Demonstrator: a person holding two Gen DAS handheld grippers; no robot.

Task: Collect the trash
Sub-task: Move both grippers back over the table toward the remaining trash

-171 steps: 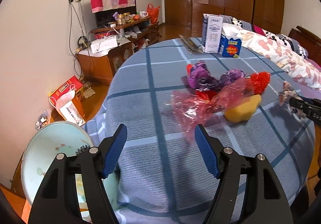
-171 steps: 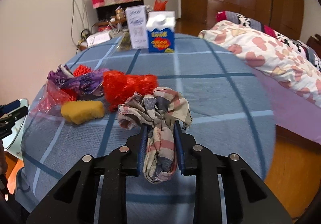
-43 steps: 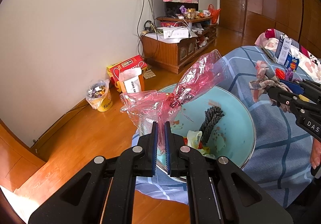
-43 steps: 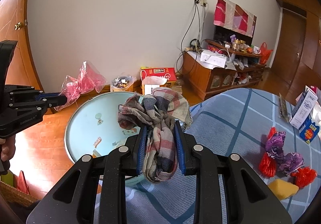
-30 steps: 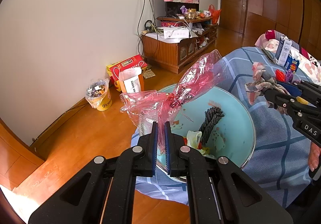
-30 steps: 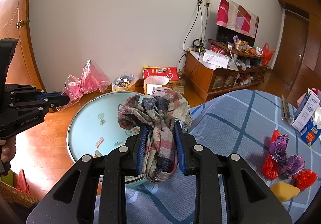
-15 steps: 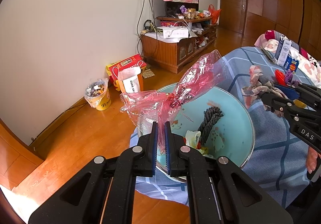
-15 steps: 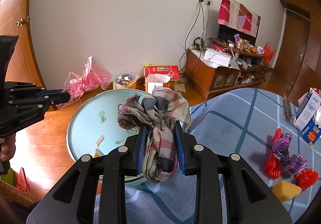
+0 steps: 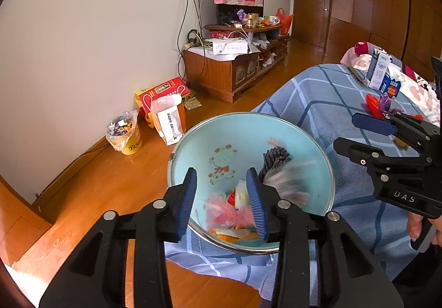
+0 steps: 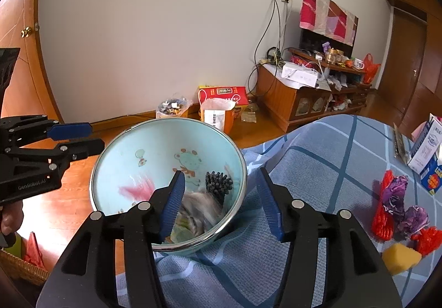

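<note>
While tongs (image 9: 222,197) open, rag (image 10: 201,210) in basin (image 10: 132,142)

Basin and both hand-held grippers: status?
Left hand-held gripper, right hand-held gripper: opening, nothing between pads. Pink bag, rag blurred in basin. Nothing in the way.

Before us, a table (image 10: 317,164) under blue checked cloth. On it we count: a basin (image 10: 116,147) at its near edge, a yellow sponge (image 10: 400,257), red netting (image 10: 382,218), purple wrappers (image 10: 397,192), two cartons (image 10: 426,156) and a metal strip (image 10: 399,142) at the far side.
</note>
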